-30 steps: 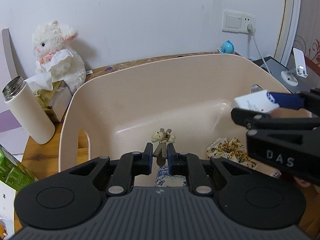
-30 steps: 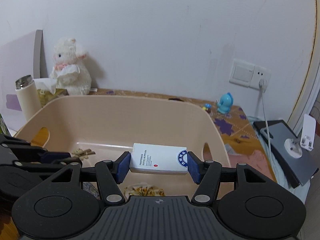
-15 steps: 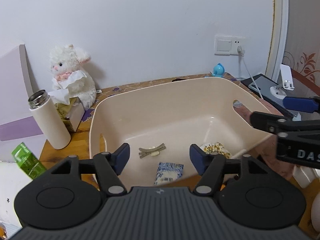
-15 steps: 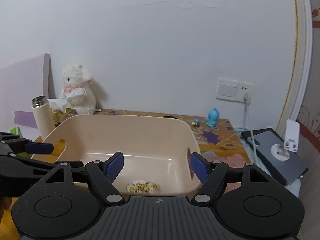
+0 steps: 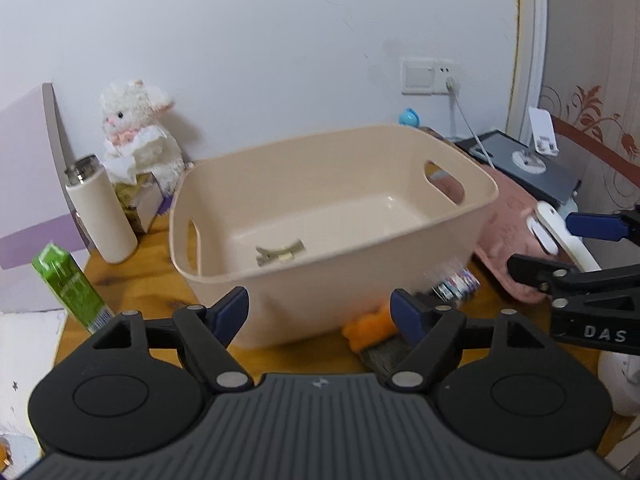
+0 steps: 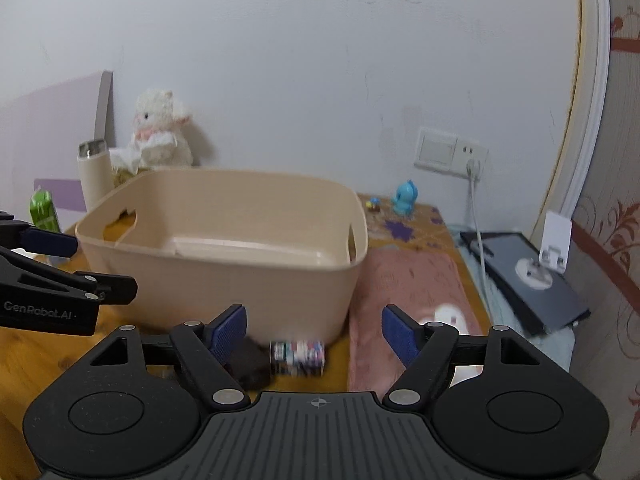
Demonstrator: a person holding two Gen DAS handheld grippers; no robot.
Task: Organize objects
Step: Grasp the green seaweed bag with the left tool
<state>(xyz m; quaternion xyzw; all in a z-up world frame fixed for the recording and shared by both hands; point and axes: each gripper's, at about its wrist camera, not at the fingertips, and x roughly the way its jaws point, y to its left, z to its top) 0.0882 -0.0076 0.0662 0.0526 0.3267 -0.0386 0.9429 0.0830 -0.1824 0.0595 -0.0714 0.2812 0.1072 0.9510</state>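
A beige plastic basket [image 5: 360, 264] stands on the wooden table; it also shows in the right wrist view [image 6: 240, 280]. A hair clip [image 5: 280, 254] lies on its floor. My left gripper [image 5: 320, 312] is open and empty, pulled back in front of the basket's near wall. My right gripper [image 6: 314, 328] is open and empty, low in front of the basket's right corner. A small patterned roll [image 6: 297, 357] and a dark object [image 6: 252, 364] lie on the table between its fingers. An orange object [image 5: 368, 330] lies by the basket's base.
A white plush lamb [image 5: 136, 140], a tissue box [image 5: 138, 200], a cream thermos [image 5: 100, 208] and a green carton [image 5: 70, 284] stand left. A pink cloth [image 6: 408, 300], a white object [image 6: 450, 316], a dark tablet with stand [image 6: 528, 272], a blue toy [image 6: 406, 198] and a charging cable [image 6: 476, 232] are right.
Both grippers opened and let go of their loads in the basket: the left the hair clip, the right the white box. Both then drew back and lowered outside the basket's near wall.
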